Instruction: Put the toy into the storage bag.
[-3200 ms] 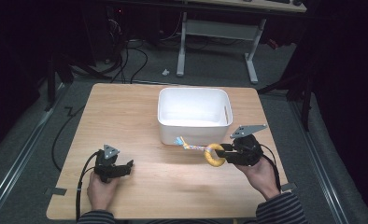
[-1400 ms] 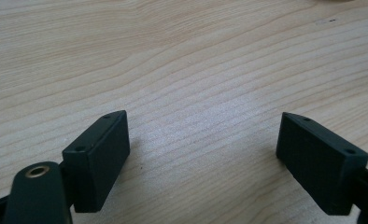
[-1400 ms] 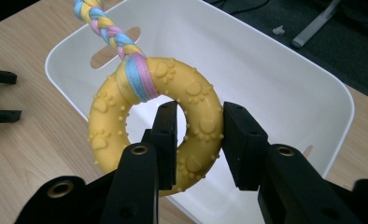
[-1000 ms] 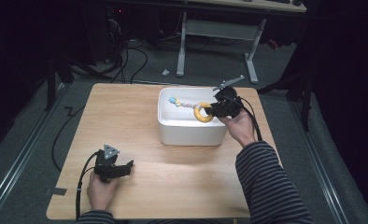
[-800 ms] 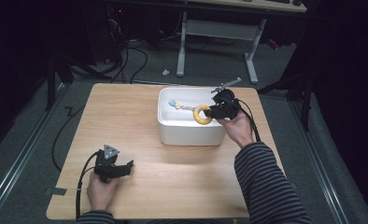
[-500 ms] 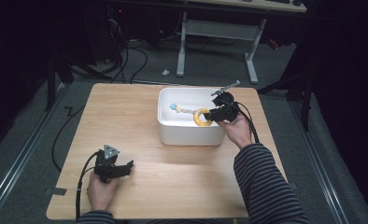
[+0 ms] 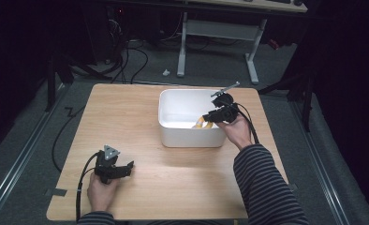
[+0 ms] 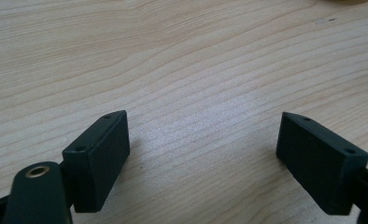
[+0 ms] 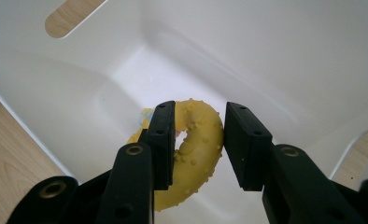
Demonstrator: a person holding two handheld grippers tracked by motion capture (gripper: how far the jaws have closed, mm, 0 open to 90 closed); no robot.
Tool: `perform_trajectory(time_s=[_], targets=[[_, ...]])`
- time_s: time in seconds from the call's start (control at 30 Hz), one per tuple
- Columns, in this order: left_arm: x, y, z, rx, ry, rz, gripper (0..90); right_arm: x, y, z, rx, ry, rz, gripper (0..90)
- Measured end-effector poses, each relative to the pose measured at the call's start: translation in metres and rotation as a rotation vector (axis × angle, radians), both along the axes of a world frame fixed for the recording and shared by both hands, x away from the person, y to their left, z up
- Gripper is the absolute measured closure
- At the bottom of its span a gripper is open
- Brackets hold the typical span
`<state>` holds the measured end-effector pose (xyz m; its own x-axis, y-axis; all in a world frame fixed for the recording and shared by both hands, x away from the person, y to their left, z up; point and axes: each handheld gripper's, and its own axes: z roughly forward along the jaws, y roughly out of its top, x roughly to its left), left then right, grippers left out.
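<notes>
Inside your bin (image 7: pixel 190 134): yellow ring (image 9: pixel 198 144), half hidden by right tongs (image 9: pixel 198 140), just loosening, ring between. Left tongs (image 8: pixel 205 154) open over the bench (image 7: pixel 140 112).

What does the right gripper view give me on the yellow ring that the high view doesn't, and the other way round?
Right gripper view: the right tool has just been opening; the knobbly yellow ring sits between its jaws, a slight gap at the right-hand jaw.

High view: the left tool resting low on the wooden table, near its front left corner, away from the bin.

Both: the ring down inside the white bin, with the right tool over it.
</notes>
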<state>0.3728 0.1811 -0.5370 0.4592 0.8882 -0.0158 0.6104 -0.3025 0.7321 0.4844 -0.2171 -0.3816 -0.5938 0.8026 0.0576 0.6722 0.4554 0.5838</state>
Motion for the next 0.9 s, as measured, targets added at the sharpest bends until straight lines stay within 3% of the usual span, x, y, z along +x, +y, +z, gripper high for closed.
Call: perform_trajectory(time_s=[0.07,0.1,0.27,0.63,0.77,0.9], targets=[[0.000,0.000,0.000,0.000,0.000,0.000,17.8,0.000,-0.001,0.000,0.011,0.010,0.010,60.0],[0.000,0.000,0.000,0.000,0.000,0.000,17.8,0.001,-0.003,0.001,0.020,0.020,0.018,52.6],[0.000,0.000,0.000,0.000,0.000,0.000,17.8,-0.005,-0.017,0.006,0.049,-0.009,-0.013,45.5],[0.000,0.000,0.000,-0.001,0.000,0.001,17.8,-0.032,-0.053,0.026,0.110,-0.102,-0.060,46.9],[0.001,0.000,0.000,-0.002,0.000,0.001,17.8,-0.040,-0.060,0.031,0.092,-0.107,-0.073,47.5],[0.001,0.000,0.000,-0.001,0.000,0.000,17.8,-0.048,-0.067,0.035,0.105,-0.130,-0.085,47.4]])
